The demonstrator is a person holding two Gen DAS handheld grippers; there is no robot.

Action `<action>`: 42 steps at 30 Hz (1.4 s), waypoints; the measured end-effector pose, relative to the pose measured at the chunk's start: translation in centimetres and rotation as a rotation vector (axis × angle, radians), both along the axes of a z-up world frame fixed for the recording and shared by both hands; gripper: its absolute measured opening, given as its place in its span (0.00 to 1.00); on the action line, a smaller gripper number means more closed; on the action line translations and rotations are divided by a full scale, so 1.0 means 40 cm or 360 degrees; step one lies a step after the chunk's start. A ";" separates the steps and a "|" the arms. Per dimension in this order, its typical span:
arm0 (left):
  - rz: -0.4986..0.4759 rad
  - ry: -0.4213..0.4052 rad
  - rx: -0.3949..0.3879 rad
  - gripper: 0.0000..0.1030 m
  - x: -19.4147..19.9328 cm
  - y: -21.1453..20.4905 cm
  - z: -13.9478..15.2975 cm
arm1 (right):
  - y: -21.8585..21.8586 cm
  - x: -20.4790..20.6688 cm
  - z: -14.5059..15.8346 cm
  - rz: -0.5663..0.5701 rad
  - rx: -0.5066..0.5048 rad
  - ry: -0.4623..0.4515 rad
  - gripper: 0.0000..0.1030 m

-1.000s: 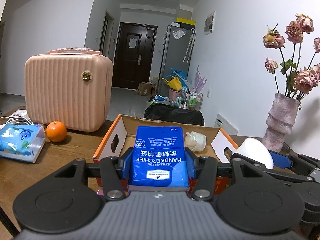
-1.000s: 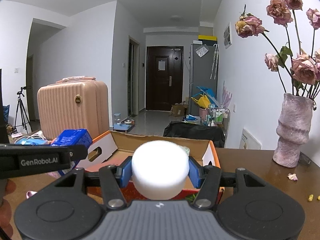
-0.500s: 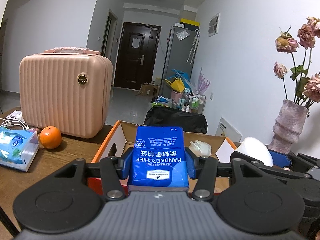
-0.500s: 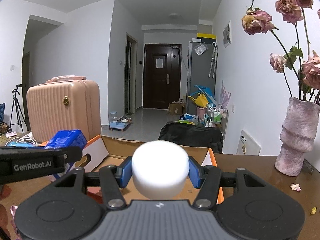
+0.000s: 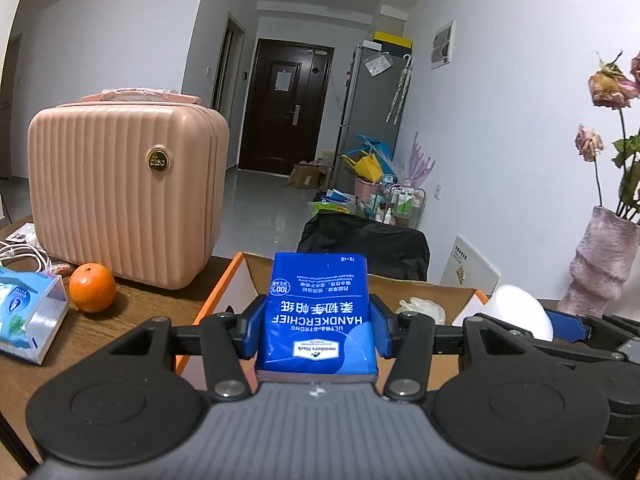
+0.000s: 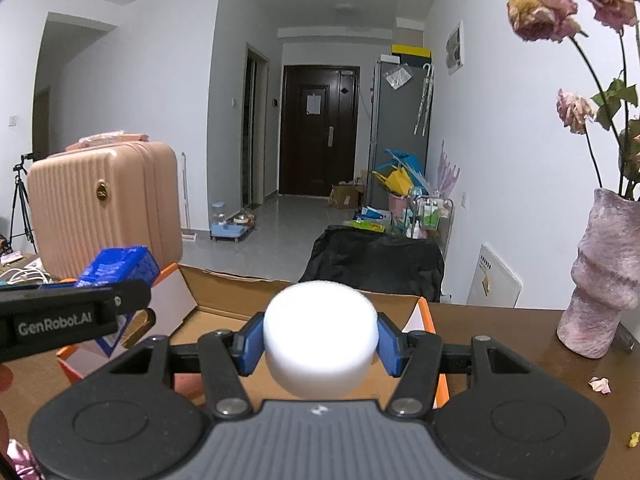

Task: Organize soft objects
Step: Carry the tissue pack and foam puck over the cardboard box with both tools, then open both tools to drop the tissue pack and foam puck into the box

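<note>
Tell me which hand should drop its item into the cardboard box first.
Right, narrowly. Its tongs hold the white foam puck squarely over the cardboard box opening; the left tongs, holding the blue handkerchief pack, sit nearer the box's left wall.

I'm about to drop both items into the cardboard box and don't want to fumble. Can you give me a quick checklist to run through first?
1. Left claw clamped on the tissue pack: ok, pads press both sides.
2. Right claw clamped on the white sponge: ok, held squarely.
3. Box open, flaps out of the way: ok.
4. Free space inside the box: cannot tell; a crumpled white item lies inside and the floor is mostly hidden.
5. Claws clear of each other: ok, side by side, apart.
6. Vase out of the path: ok, right of the box.
</note>
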State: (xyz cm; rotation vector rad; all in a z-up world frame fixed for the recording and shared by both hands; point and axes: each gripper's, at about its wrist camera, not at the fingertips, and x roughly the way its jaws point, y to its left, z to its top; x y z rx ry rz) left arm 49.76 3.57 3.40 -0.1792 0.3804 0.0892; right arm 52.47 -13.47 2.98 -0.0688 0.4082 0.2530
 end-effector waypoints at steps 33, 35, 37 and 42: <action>0.0155 0.0103 0.0098 1.00 0.085 0.013 -0.030 | -0.001 0.094 -0.053 -0.0109 -0.0050 0.0157 1.00; 0.0160 0.0108 0.0091 1.00 0.086 0.016 -0.028 | -0.005 0.094 -0.051 -0.0113 -0.0045 0.0156 1.00; 0.0162 0.0116 0.0088 1.00 0.087 0.017 -0.029 | -0.005 0.094 -0.050 -0.0113 -0.0044 0.0155 1.00; 0.0171 0.0122 0.0095 1.00 0.088 0.013 -0.028 | -0.007 0.094 -0.047 -0.0115 -0.0044 0.0155 1.00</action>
